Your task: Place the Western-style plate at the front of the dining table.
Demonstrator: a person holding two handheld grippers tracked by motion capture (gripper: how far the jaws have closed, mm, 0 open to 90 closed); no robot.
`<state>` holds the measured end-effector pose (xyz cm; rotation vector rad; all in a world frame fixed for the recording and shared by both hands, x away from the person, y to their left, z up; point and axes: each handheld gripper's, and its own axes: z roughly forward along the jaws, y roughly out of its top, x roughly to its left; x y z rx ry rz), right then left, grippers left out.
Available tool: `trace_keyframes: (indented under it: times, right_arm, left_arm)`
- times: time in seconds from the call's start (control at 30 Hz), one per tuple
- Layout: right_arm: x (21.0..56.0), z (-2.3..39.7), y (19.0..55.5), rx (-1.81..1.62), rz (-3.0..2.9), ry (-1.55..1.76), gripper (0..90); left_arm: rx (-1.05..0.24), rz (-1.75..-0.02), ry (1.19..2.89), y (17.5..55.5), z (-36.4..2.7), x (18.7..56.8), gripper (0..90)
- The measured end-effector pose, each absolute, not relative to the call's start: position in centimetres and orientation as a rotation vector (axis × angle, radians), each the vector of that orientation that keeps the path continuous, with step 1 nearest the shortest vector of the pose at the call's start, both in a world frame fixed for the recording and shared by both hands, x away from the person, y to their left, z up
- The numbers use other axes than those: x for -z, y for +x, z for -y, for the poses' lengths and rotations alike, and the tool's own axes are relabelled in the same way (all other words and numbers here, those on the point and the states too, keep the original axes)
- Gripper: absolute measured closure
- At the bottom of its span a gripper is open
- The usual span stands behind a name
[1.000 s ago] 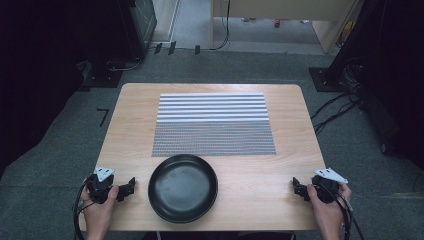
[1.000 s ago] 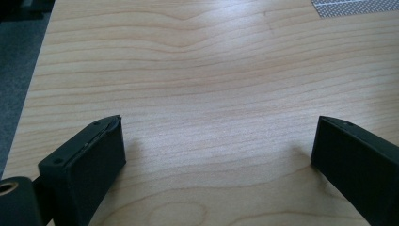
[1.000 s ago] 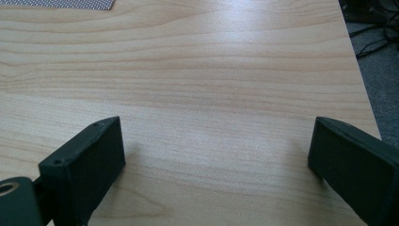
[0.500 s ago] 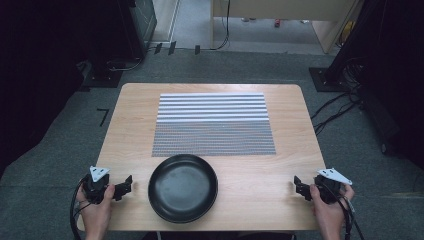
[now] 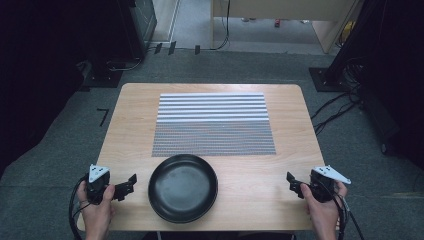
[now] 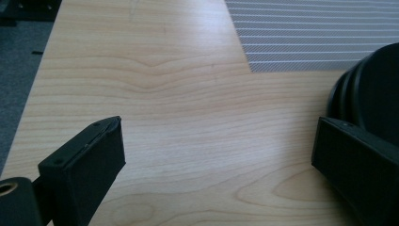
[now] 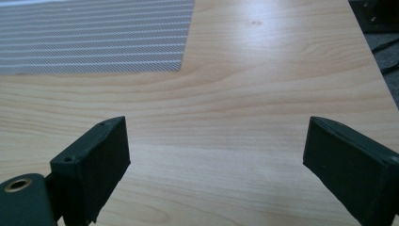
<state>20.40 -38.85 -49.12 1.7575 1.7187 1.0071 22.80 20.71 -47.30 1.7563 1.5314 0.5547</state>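
Here: black plate (image 5: pixel 183 187) empty, just right of left gripper (image 5: pixel 129 184), jaws wide. Right gripper (image 5: pixel 292 183) well apart from plate, jaws wide over table (image 5: pixel 135 110).

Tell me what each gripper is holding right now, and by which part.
Nothing is held. The left gripper and right gripper both stand open over bare table; the black plate lies untouched between them.

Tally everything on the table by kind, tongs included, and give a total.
Black plate: 1
Striped mat: 1
Tongs, both open: 2, left and right
Total: 4
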Motion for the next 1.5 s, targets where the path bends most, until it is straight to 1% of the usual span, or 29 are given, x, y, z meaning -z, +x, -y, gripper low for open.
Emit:
trace_keyframes:
  times: [0.23,0.33,0.97,1.0,1.5]
  right_arm:
    - [47.9,37.0,20.7,-1.045,-1.739,1.721,7.6]
    - [47.4,35.8,21.0,-1.037,-1.739,1.714,13.5]
    - [46.1,30.7,22.4,-1.095,-1.827,1.653,14.2]
    - [46.1,30.3,22.5,-1.098,-1.832,1.654,14.3]
    - [45.5,26.3,23.2,-1.139,-1.895,1.611,15.5]
  left_arm:
    - [-0.520,-1.498,1.773,22.6,-19.6,46.6,3.0]
    - [-0.498,-1.484,1.768,22.5,-19.1,46.2,3.0]
    - [-0.419,-1.391,1.796,21.9,-16.3,45.3,3.1]
    - [-0.417,-1.388,1.797,21.9,-16.2,45.3,4.3]
    - [-0.393,-1.377,1.821,21.8,-14.8,45.3,5.5]
